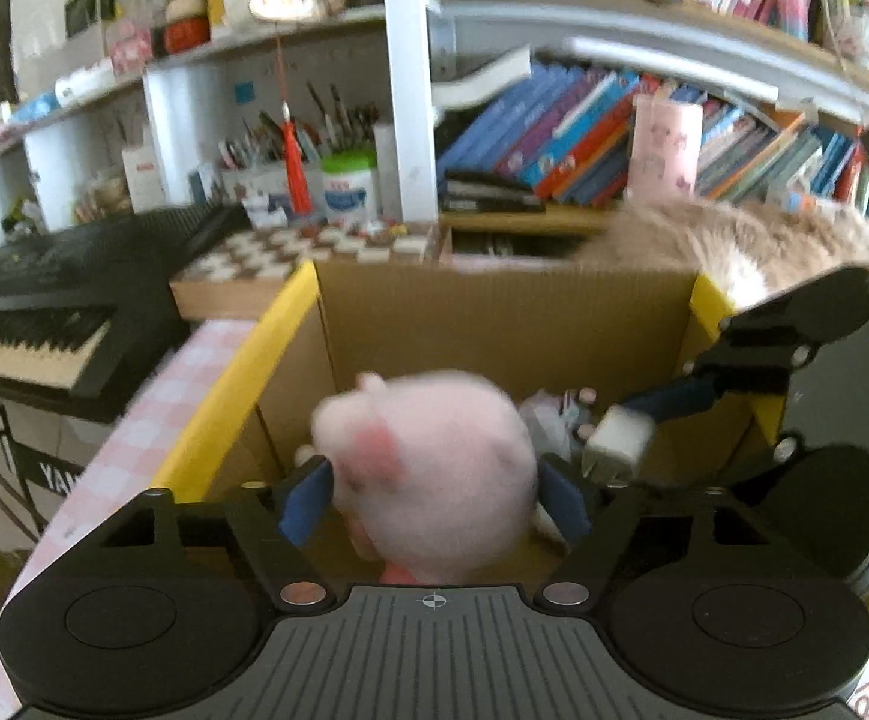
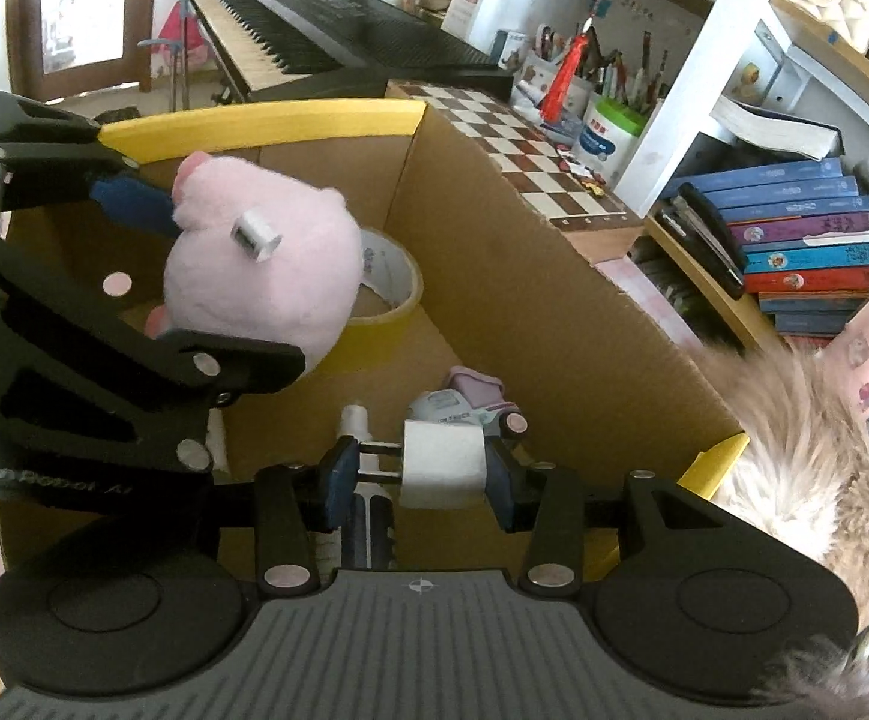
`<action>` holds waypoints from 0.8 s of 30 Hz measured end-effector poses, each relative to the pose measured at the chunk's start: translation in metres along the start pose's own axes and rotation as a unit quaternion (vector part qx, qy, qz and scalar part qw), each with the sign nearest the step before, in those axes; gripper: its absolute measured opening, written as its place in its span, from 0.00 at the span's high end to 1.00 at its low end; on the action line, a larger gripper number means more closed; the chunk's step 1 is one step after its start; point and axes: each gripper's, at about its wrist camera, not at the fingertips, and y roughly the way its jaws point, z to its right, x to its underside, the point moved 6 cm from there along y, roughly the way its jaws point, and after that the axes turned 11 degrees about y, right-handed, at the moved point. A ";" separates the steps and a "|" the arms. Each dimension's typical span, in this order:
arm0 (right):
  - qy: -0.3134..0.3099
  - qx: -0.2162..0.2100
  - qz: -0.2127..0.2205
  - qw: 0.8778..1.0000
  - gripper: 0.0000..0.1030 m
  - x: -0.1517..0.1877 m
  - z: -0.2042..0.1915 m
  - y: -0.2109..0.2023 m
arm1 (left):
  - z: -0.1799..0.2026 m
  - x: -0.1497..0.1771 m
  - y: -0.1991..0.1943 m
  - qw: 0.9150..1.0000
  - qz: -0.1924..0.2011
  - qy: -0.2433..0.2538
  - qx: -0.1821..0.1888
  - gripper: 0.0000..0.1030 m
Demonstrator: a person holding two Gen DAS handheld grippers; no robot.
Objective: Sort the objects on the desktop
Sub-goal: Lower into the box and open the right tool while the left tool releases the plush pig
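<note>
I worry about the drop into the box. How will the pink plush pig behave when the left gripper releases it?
The pig looks soft and light, so it would probably land gently. Its round body may roll against the tape roll below. The left gripper seems to dent its sides, so it should spring back.

Pink plush pig [image 2: 260, 276] with darker pink cheek patch and a small white-grey tag. Cardboard box [image 2: 554, 312]: plain brown walls, yellow tape along the rim. Tape roll [image 2: 398, 300] inside the box: yellow outer face, white inner face with pale print. White block [image 2: 443, 465] between dark blue finger pads [image 2: 338, 480]; gripper bodies black with grey ribbed housing. Board [image 2: 530, 144]: brown-and-white chequer pattern. Keyboard instrument [image 2: 326, 30]: black case, white and black keys. Tablecloth [image 1: 152, 408]: pink-and-white check. Books [image 2: 806, 240]: blue, purple, teal and red spines. Tassel [image 2: 563, 81]: red. Jar [image 2: 605, 132]: white with green lid and blue label. Furry mass [image 2: 794, 480]: tan and cream.
</note>
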 end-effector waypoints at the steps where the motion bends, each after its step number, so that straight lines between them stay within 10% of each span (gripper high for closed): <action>1: 0.003 -0.001 0.003 1.000 0.58 0.000 0.000 -0.001 | 0.000 -0.002 -0.004 1.000 0.008 0.000 -0.003 0.16; 24: 0.130 0.066 0.136 0.980 0.40 -0.001 0.023 -0.112 | -0.002 -0.023 -0.109 0.990 0.132 -0.036 -0.010 0.10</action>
